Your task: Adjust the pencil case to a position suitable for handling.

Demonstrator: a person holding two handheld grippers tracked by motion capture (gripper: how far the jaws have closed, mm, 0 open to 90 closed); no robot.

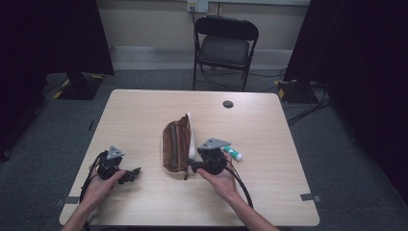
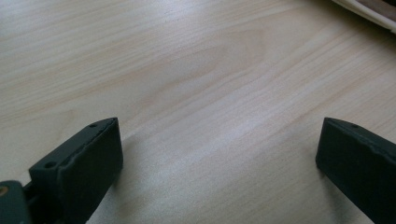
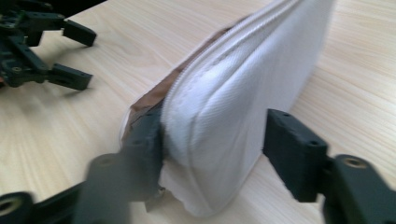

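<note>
With the right gripper (image 3: pixel 210 149) open around the pouch (image 3: pixel 243 93) at frame centre and the left gripper (image 2: pixel 219 154) open and empty, the soft fabric could slip out.

Left tool (image 1: pixel 133 173) low over the table, jaws wide apart, right tool (image 1: pixel 192 166) jaws parted, both hand-held

Left tongs (image 2: pixel 219 158) spread wide over pale wooden table (image 2: pixel 187 79) — white pouch edge (image 2: pixel 369 10) at top right.
</note>
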